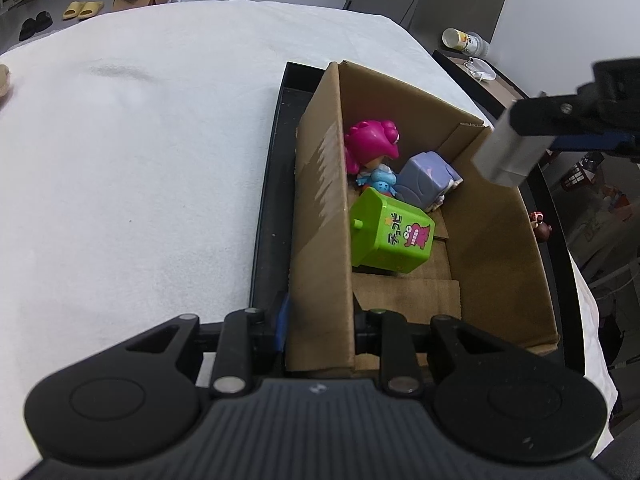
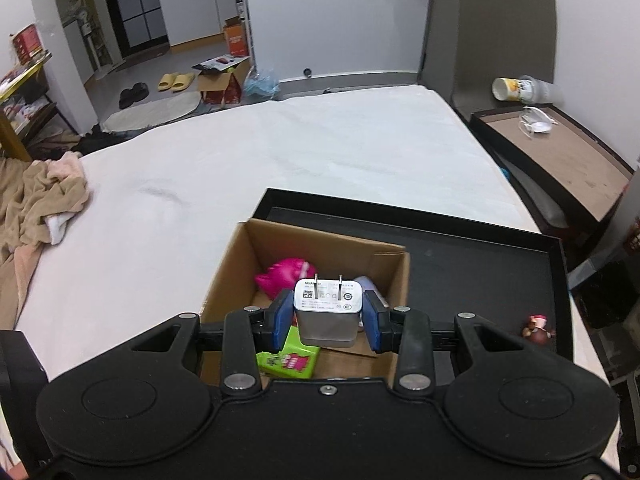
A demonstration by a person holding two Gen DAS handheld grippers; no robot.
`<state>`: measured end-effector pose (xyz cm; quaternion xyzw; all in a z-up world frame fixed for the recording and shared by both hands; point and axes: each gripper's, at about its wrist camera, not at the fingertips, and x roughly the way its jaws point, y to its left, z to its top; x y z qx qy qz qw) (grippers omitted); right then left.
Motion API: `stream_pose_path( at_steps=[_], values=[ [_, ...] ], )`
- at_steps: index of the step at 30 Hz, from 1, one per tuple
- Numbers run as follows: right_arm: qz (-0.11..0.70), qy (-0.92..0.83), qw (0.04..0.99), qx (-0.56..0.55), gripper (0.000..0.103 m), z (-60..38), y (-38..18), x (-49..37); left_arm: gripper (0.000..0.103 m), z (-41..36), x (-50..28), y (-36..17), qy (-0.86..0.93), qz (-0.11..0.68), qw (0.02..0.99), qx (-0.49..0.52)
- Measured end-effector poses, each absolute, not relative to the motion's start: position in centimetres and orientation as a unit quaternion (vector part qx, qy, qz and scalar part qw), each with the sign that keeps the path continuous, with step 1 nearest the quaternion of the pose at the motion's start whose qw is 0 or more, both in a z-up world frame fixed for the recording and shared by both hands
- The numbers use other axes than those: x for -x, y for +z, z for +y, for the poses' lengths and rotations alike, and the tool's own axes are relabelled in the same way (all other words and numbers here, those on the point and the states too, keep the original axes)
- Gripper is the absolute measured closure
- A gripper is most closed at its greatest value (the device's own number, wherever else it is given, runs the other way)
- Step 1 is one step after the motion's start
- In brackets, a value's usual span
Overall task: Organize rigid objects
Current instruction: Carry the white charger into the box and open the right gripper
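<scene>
A: right claw (image 2: 327, 314) clamped on the white charger (image 2: 328, 308), hanging above the cardboard box (image 1: 500, 248); left claw (image 1: 316, 332) pinching the box's near wall (image 1: 320, 240); could bounce off the green toy box (image 1: 390, 236) if let go this high

B: yep; might clip the pink-haired doll (image 1: 372, 144) or purple cube (image 1: 426, 178) too; still one little figure (image 2: 538, 326) out in the black tray (image 2: 480, 256)

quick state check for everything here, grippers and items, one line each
left hand-held gripper: shut on the cardboard box wall
right hand-held gripper: shut on the white charger
white charger: held above the box, prongs pointing away
cardboard box: open, standing in the black tray
black tray: on the white table
green toy box: tilted, inside the box
pink-haired doll: inside the box
small figurine: in the tray, outside the box
</scene>
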<state>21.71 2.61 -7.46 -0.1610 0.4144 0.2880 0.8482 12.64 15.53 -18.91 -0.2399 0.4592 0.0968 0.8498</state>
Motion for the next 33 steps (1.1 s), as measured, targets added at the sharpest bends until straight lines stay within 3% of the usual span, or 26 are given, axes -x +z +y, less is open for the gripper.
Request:
stream_pose_path(
  at_steps=[12, 16, 33],
  values=[
    [0.421, 0.3, 0.839, 0.171, 0.066, 5.8, -8.6, -20.9, 0.078, 15.8, -12.4, -19.1, 0.088, 0.456, 0.852, 0.242],
    [0.407, 0.302, 0.845, 0.171, 0.053, 6.1, -8.0, -20.7, 0.078, 16.0, -12.4, -19.2, 0.086, 0.455, 0.852, 0.246],
    [0.398, 0.258, 0.865, 0.163, 0.038, 0.9, -7.2, -21.8, 0.078, 15.6, -12.3, -19.2, 0.089, 0.454, 0.853, 0.239]
  ],
)
